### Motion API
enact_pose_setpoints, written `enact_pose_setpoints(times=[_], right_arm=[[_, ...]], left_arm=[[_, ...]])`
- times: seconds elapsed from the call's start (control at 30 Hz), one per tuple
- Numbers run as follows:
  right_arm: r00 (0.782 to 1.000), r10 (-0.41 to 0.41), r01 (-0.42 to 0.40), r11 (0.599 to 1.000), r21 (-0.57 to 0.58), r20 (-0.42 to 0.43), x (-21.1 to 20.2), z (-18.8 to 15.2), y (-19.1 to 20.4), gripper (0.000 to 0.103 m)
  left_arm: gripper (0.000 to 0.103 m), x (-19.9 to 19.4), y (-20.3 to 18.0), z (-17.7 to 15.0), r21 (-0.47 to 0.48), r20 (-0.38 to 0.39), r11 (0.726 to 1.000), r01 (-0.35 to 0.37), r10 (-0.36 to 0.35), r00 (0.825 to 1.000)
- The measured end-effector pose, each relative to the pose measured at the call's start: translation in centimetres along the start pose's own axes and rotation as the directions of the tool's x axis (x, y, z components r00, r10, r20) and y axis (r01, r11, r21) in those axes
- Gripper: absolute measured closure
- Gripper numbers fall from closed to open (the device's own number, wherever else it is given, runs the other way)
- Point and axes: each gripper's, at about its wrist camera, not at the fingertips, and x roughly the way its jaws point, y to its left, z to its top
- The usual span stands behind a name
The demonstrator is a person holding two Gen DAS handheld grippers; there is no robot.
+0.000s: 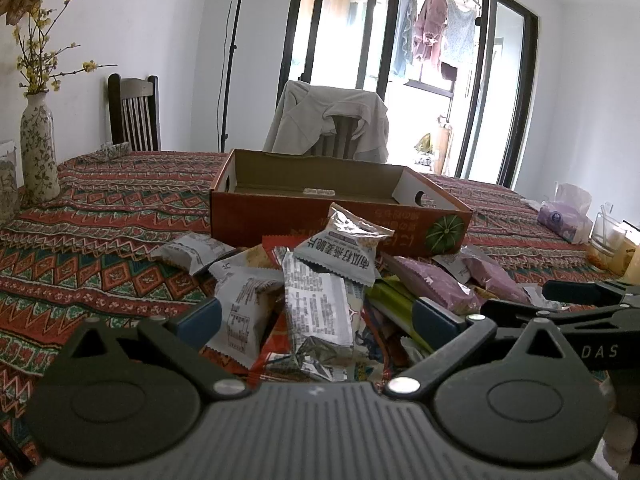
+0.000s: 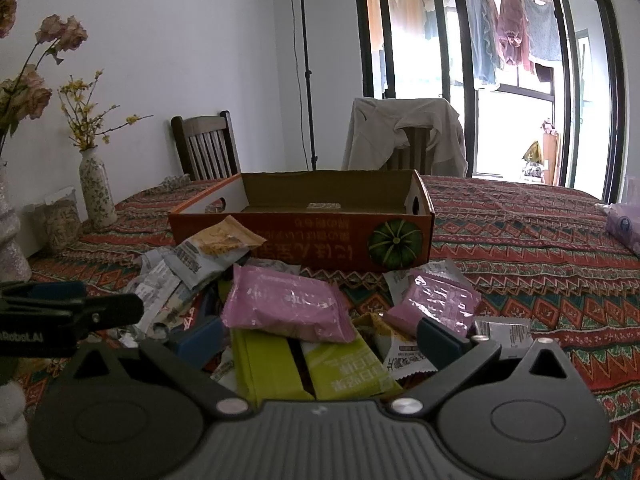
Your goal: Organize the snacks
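Far left on the patterned tablecloth (image 1: 120, 216): a floral vase (image 1: 38, 148) with yellow sprigs, upright, and a dark wooden chair (image 1: 134, 116) behind the table edge. Left of centre in the left wrist view: the left gripper (image 1: 320, 316), jaws spread wide, blue pads either side of the snack heap, gripping nothing. Between those pads: a long silver packet (image 1: 320, 312) lying lengthwise, a white packet (image 1: 244, 312) just beside it to the left, and on top a grey-and-white packet (image 1: 340, 248) tilted up, leaning toward the box. Behind the heap, touching its far edge: an open orange cardboard box (image 1: 340, 224) with a green pumpkin print on its near wall, nearly bare inside except for one small pale item on the floor. Centre in the right wrist view: the right gripper (image 2: 320, 336), likewise wide open and holding nothing, poised over a big pink packet (image 2: 286, 308) resting on two lime-green packets (image 2: 312, 368). Further right: a smaller pink packet (image 2: 434, 300), near the box's pumpkin corner. Far right: a purple tissue pack (image 1: 564, 220) and a glass (image 1: 608, 236), well apart from the heap. Behind the box: a chair draped with a beige jacket (image 2: 404, 136).
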Motion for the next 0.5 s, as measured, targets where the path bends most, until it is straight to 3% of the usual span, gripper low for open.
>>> enact_pose_setpoints(times=[0.5], right_arm=[[1.0, -0.001, 0.001, 1.0, 0.0, 0.001, -0.04, -0.01, -0.04, 0.0]], left_arm=[[0.0, -0.13, -0.08, -0.03, 0.002, 0.01, 1.0, 0.001, -0.001, 1.0]])
